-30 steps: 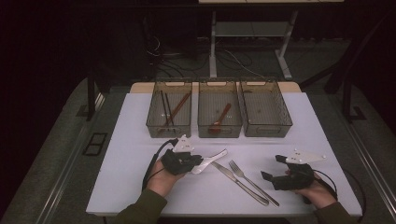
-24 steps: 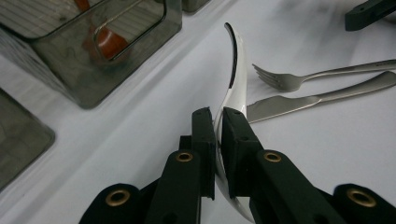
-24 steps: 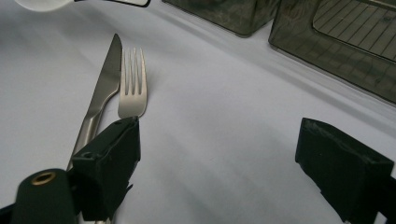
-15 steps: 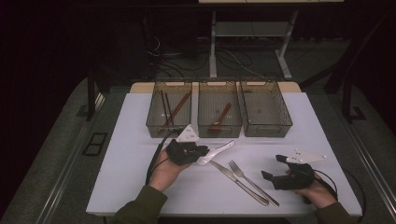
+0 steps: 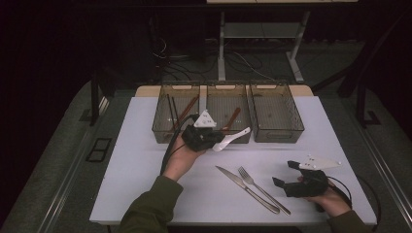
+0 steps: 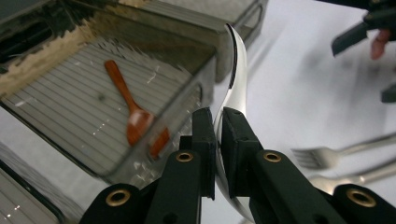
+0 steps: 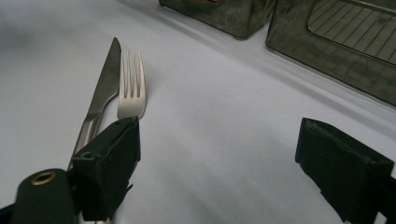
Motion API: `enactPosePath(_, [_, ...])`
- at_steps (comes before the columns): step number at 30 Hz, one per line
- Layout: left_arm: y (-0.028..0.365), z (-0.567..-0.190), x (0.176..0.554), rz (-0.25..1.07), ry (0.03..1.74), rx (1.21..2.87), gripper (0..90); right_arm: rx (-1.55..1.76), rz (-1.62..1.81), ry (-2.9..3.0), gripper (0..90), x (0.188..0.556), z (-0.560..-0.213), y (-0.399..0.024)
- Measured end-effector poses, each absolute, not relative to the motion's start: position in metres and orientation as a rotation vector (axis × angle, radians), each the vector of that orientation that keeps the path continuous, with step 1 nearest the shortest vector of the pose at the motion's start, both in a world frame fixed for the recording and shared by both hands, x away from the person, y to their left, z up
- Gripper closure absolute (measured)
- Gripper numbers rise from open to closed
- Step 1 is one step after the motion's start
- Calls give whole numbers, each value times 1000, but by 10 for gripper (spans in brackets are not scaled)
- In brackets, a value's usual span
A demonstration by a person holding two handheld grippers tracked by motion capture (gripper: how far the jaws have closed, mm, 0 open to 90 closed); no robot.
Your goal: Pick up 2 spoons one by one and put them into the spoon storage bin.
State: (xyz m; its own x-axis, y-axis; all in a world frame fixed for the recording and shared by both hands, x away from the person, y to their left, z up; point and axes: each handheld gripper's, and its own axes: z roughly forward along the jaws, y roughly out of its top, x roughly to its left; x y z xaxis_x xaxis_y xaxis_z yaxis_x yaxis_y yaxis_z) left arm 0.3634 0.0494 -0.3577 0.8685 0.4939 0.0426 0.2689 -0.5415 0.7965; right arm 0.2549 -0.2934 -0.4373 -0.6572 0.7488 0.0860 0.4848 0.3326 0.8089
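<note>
A white rectangular table (image 5: 145,165) carries three clear smoky plastic bins (image 5: 277,131) in a row at twelve o'clock, and a steel knife (image 5: 245,188) touching a steel fork (image 5: 262,190) at five o'clock.

White spoon (image 5: 232,139), silver fork (image 5: 262,188) and knife (image 5: 245,187), reddish-brown wooden spoon (image 6: 130,103), smoky translucent bins (image 5: 276,110), white worktop (image 5: 145,170).

The high view is dim, its surroundings nearly black, with only the white table (image 5: 145,160) lit from above. Both gripper views are brighter; their near black jaws blur, and glare streaks the white spoon (image 6: 236,79) and the bin (image 6: 93,135).
</note>
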Motion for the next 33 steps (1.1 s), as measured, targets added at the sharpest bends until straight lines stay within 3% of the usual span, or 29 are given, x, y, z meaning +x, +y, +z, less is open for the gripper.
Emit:
enactPosePath(12, [46, -353, 413, 384, 653, 2175, 838, 1093, 1237, 2305, 142, 255, -437, -293])
enactPosePath(27, [34, -384, 451, 378, 789, 2226, 835, 1084, 1244, 2311, 142, 254, -437, -293])
enactPosePath(29, [33, -386, 451, 375, 791, 2219, 816, 1083, 1247, 2310, 142, 254, -437, -293])
enactPosePath(31, [33, -385, 451, 375, 807, 2186, 721, 1081, 1248, 2310, 142, 255, -436, -294])
enactPosePath(33, [34, -383, 450, 373, 792, 2175, 693, 1081, 1248, 2310, 142, 254, -436, -293])
